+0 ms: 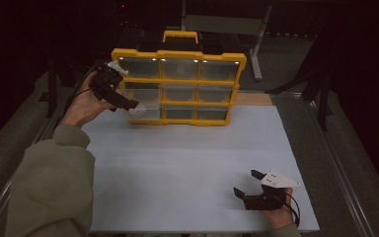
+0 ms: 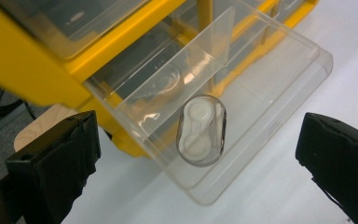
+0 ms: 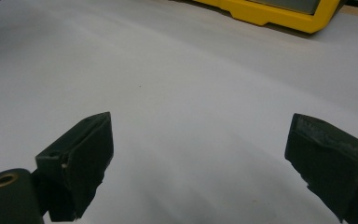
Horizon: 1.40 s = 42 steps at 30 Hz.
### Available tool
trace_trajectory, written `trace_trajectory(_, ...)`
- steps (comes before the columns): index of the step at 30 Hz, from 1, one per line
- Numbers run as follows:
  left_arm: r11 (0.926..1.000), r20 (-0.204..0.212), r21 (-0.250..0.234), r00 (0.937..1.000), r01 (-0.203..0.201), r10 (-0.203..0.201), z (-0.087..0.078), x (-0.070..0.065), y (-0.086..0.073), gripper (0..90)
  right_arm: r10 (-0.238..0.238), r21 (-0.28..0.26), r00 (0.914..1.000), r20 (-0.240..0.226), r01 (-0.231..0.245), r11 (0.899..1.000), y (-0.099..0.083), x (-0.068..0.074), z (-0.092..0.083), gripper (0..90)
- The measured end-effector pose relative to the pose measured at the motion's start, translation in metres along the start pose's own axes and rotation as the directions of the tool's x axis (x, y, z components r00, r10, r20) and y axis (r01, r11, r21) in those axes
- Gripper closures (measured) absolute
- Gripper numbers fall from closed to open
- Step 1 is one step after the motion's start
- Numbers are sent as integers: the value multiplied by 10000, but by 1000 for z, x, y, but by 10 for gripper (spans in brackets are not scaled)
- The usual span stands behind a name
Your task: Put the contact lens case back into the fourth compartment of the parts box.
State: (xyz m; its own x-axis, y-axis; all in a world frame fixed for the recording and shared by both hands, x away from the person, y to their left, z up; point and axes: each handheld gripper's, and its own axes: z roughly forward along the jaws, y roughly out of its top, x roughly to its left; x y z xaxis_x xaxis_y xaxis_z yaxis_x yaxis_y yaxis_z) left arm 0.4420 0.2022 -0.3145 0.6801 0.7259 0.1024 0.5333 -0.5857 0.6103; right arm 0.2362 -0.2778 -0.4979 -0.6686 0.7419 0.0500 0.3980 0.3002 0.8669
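Standing upright at twelve o'clock on the white table (image 1: 187,168) in the high view is a yellow organizer (image 1: 177,86) with nine clear drawers and a handle on top. The left gripper (image 1: 123,101) is held at the organizer's lower left corner, at about ten o'clock on the table, gripped by the left hand (image 1: 81,106). The right gripper (image 1: 249,185) rests at about five o'clock near the front edge, well apart from the organizer, jaws spread and holding nothing.

In the left gripper view, a clear drawer (image 2: 242,107) is pulled partway out of the yellow frame and tilts down toward the table. Inside it lies a small clear contact lens case (image 2: 201,130), two round wells side by side, sitting on the drawer floor near the front lip, in front of a clear divider. The jaws stand wide apart at seven and four o'clock, released, touching neither drawer nor case.

In the right gripper view, both black jaws are spread wide over bare white table, grasping nothing. The organizer's yellow base edge lies at one o'clock.
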Motion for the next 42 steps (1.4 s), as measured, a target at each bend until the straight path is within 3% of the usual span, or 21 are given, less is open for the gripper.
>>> trace_trajectory(5, 9997, 173, -248, 9998, -75, 79, -9, -2, -9, 0, 3, 13, 10000, 22, -3, 10000, 0, 0, 0, 73)
trace_trajectory(10, 9980, -46, -541, 9995, -327, 325, -16, -10, -23, 0, 19, 5, 10000, 18, -19, 10000, 0, 0, 0, 73)
trace_trajectory(21, 9871, -307, -1601, 9995, -75, 26, -21, -27, -65, 0, -19, -35, 10000, 23, 19, 10000, 0, 1, 0, 73)
trace_trajectory(26, 9725, -510, -2326, 9984, 115, -240, -18, -39, -91, 0, 10, -75, 10000, 43, -10, 10000, 0, 1, 0, 73)
trace_trajectory(32, 9451, -517, -3215, 9955, 582, -789, -7, -59, -133, 0, 8, -155, 10000, 49, -7, 9999, 0, 1, -1, 73)
trace_trajectory(34, 9410, -574, -3323, 9944, 644, -884, 0, -69, -150, 0, 1, -156, 10000, 46, -1, 9999, 0, 1, 0, 73)
trace_trajectory(37, 9420, -470, -3278, 9947, 714, -918, 11, -83, -176, 0, -2, -164, 10000, 38, 3, 9999, 0, 1, 0, 73)
trace_trajectory(42, 9292, -212, -3528, 9919, 1098, -1252, 18, -97, -207, 0, 30, -265, 10000, 7, -30, 9996, 0, 2, 0, 72)
